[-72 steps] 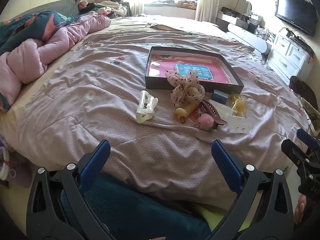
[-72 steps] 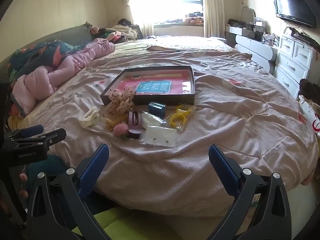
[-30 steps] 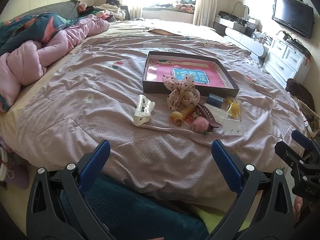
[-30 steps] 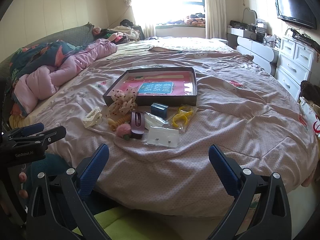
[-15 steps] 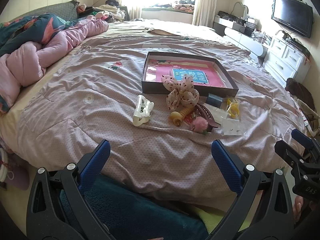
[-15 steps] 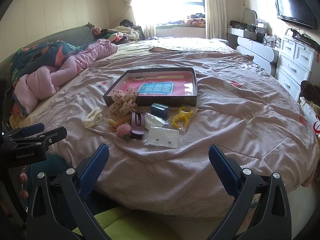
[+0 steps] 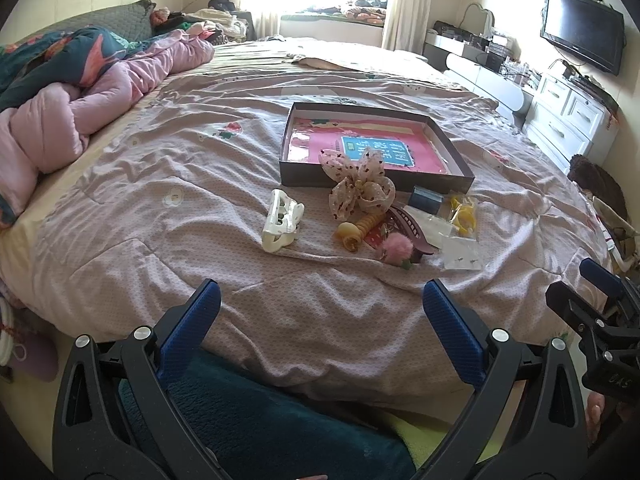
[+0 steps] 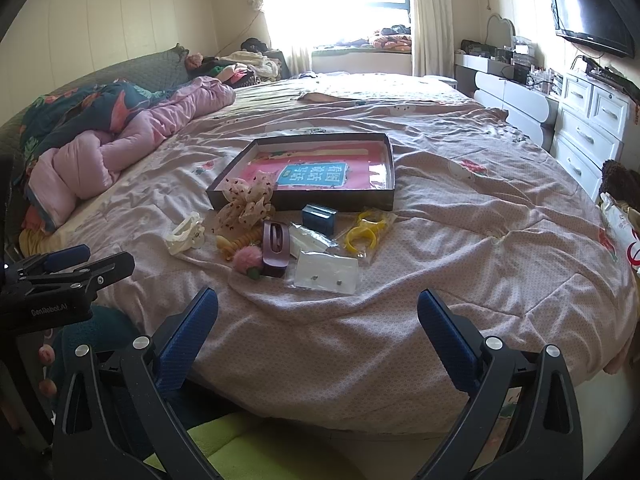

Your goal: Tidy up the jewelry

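A shallow dark box (image 7: 456,158) (image 8: 390,168) with a pink lining lies on the bed. In front of it are a white claw clip (image 7: 280,220) (image 8: 185,235), a spotted fabric bow (image 7: 360,190) (image 8: 246,200), a yellow spiral hair tie (image 7: 356,230), a pink pompom (image 7: 396,250) (image 8: 245,259), a maroon clip (image 8: 275,246), a small blue box (image 7: 427,200) (image 8: 319,216), yellow clips (image 8: 366,232) and a clear bag with earrings (image 8: 326,274). My left gripper (image 7: 320,312) and right gripper (image 8: 316,314) are both open and empty at the near edge of the bed.
The pink quilted bedspread (image 7: 180,168) covers the bed. A bundled pink duvet (image 7: 60,120) lies at the left. White drawers (image 8: 592,128) and a wall TV (image 7: 582,36) are at the right. My knees, under dark green fabric (image 7: 260,420), are below the grippers.
Both grippers have drifted slightly forward toward the bed. Nothing on the bed has moved.
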Motion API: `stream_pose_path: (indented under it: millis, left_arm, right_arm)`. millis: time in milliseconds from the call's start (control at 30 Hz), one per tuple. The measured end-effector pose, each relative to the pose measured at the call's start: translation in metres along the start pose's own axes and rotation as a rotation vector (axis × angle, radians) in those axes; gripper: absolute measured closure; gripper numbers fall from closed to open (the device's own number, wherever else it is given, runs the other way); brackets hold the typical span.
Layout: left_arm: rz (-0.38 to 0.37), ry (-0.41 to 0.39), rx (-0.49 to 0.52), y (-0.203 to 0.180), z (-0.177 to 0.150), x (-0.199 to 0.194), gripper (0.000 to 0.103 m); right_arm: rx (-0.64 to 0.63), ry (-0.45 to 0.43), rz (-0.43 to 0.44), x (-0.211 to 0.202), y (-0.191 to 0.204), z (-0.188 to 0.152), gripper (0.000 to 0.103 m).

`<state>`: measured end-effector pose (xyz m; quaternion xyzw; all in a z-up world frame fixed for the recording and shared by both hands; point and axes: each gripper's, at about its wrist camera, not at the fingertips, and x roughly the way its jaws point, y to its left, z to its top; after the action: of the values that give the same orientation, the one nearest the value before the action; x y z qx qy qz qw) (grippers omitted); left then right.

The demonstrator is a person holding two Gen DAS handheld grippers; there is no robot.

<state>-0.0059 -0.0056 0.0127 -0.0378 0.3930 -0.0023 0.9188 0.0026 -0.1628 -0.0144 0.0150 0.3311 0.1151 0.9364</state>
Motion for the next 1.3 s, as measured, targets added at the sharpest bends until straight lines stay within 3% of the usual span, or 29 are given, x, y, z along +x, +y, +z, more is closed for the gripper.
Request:
stream_pose_path:
  millis: [400, 700, 867, 1300]
  left_arm:
    - [0.002, 0.016, -0.022, 0.008, 0.004, 0.014, 0.01]
    - [0.043, 0.026, -0.08, 0.046, 0.014, 0.032, 0.01]
    - [0.01, 0.041, -0.09, 0.057, 0.02, 0.045, 0.01]
    - [-0.025, 0.128, -0.029, 0.053, 0.041, 0.107, 0.011]
  right_arm:
    - [-0.021, 0.032, 0.02, 0.011, -0.001, 0.001, 0.006]
    - [-0.065, 0.086, 0.057, 0.049, 0.009, 0.016, 0.006]
    - [-0.069, 0.125, 0.073, 0.075, 0.01, 0.021, 0.006]
    - [-0.035, 0.207, 0.003, 0.13, -0.004, 0.014, 0.006]
